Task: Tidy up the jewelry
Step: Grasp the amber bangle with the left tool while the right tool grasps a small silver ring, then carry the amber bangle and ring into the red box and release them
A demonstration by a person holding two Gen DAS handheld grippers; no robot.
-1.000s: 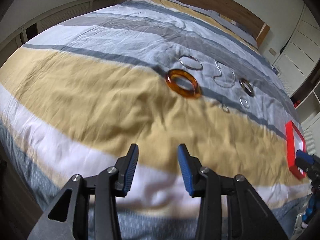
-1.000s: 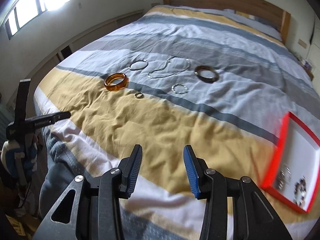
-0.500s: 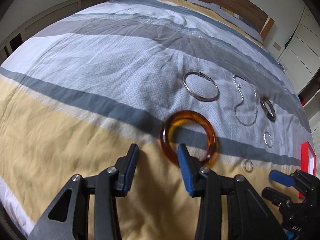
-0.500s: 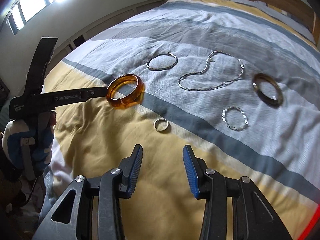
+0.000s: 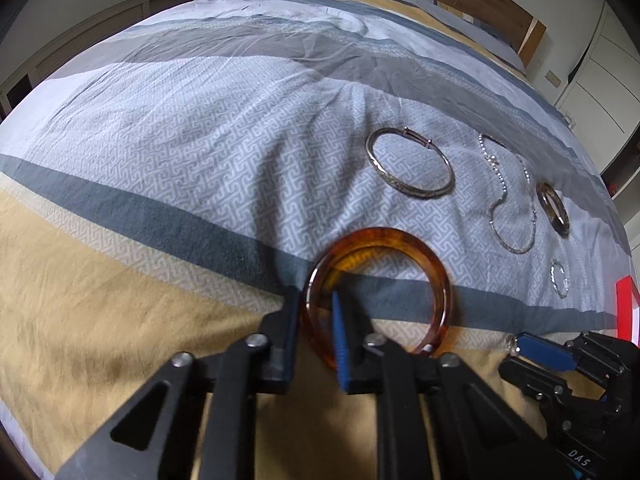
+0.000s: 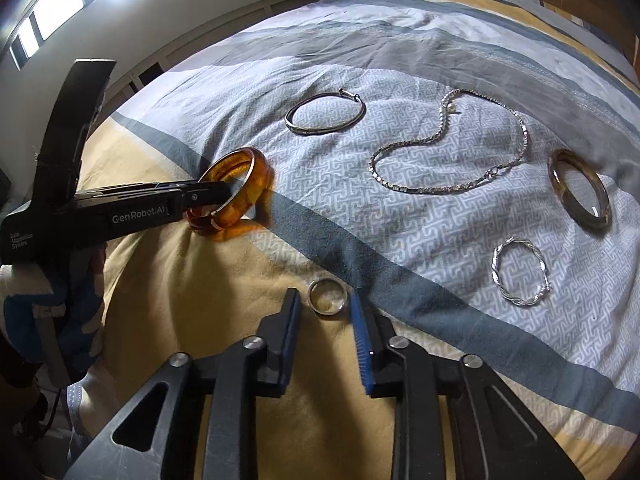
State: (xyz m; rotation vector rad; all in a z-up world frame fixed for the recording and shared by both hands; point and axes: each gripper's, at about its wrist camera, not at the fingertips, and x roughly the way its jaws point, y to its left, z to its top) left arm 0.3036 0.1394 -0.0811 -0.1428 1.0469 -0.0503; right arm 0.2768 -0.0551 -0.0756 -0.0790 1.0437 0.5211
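- My left gripper [image 5: 316, 316] has just been closing its jaws, and they now pinch the near wall of the amber bangle [image 5: 384, 276], one finger outside the hoop and the blue pad inside it.
- My right gripper [image 6: 326, 312] has also just been closing. The small silver ring [image 6: 327, 295] sits between its jaws on the yellow band of the bed cover [image 6: 240, 320]. I cannot tell whether the pads press on it yet, as a sliver of fabric shows on each side.
- In the right wrist view the amber bangle stands tilted up on its edge, its opening facing roughly sideways toward that camera. A hoop has no real long axis; its flat plane leans steeply instead of lying on the cover.
- Risk on the left: the bangle is smooth and held on one wall only, so I judge it could swivel or slip out during a lift.
- Risk on the right: the ring is low and the bedding soft, so the jaws could sink, pinch fabric, or flick the ring away.
- Farther out lie the thin silver bangle [image 6: 326, 114], the chain necklace [image 6: 448, 148], the dark bangle [image 6: 580, 192] and the twisted hoop [image 6: 520, 272], all apart from one another.
- The red tray [image 5: 626, 308] shows at the right edge of the left wrist view.
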